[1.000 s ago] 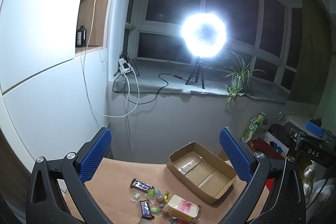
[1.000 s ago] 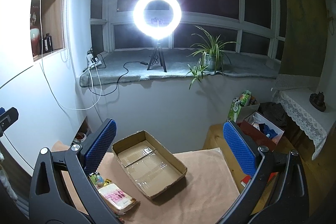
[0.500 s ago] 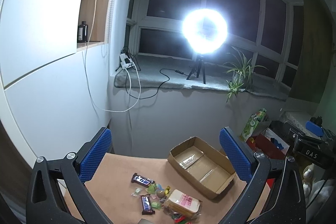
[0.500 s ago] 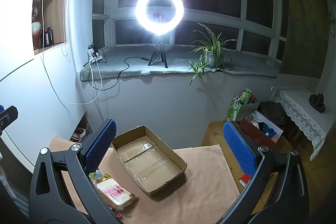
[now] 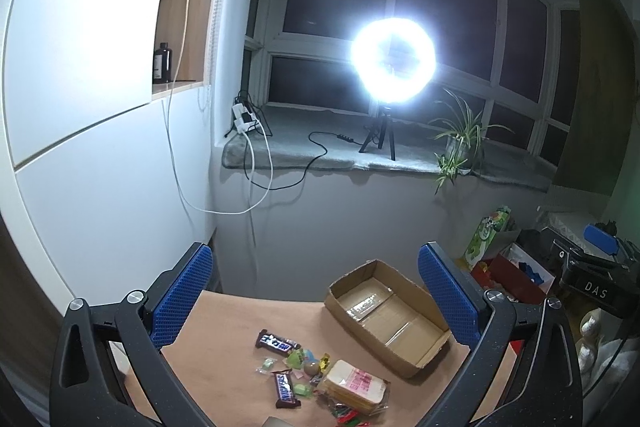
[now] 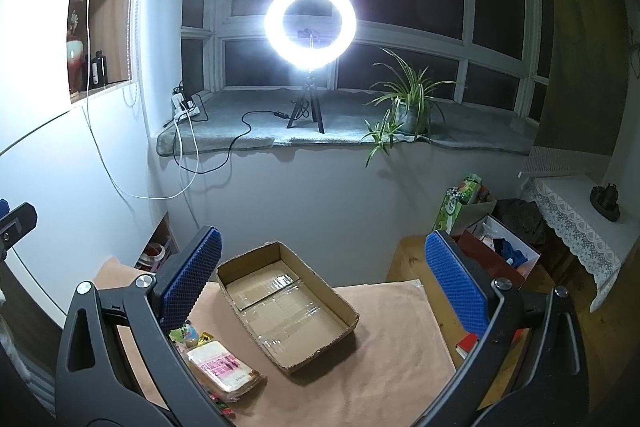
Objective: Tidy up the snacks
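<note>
The shallow cardboard box sits open on the tan tabletop, and nothing lies in it, only strips of clear tape across its bottom flaps. From the right wrist camera the cardboard box shows the same bare floor.

The snacks are all outside, heaped on the tabletop just beside the box's near left corner. A Snickers bar lies farthest from the box on the back edge of the heap, and a second Snickers bar lies closer to the camera. Between them and the box are small green-wrapped candies. A clear pack of pale wafers with a pink label sits nearest the box, not touching it; the same wafer pack shows partly behind the right gripper's left finger.

The left gripper hangs above the tabletop, fingers spread wide, gripping nothing. The right gripper is likewise wide apart and bare, framing the box.

Behind the box, a lit ring light stands on a tripod on the windowsill, with a spider plant to its right. A red box of clutter stands off the tabletop's right side.
</note>
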